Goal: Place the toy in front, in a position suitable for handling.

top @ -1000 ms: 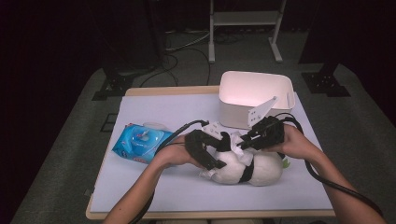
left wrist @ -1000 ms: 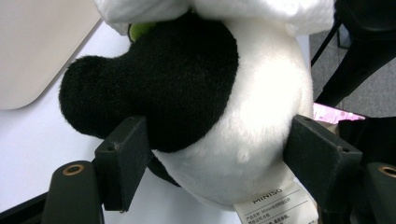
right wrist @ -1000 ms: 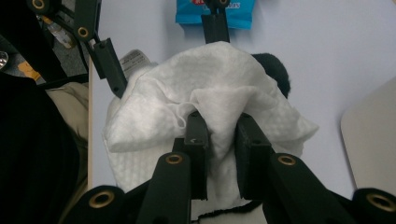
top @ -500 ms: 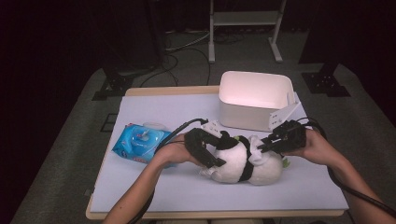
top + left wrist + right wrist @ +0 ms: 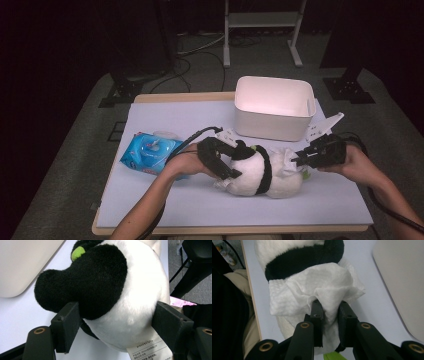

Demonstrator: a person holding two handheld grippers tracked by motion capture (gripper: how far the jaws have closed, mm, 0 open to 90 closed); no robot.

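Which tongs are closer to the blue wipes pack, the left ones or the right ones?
Left. The left tongs grip the plush just beside the wipes pack; the right tongs, holding a wipe, are at the plush's far end.

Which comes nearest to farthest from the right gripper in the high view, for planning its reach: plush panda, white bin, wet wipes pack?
From the right gripper:
1. Plush panda, just left of it.
2. White bin, behind it.
3. Wet wipes pack, far left.
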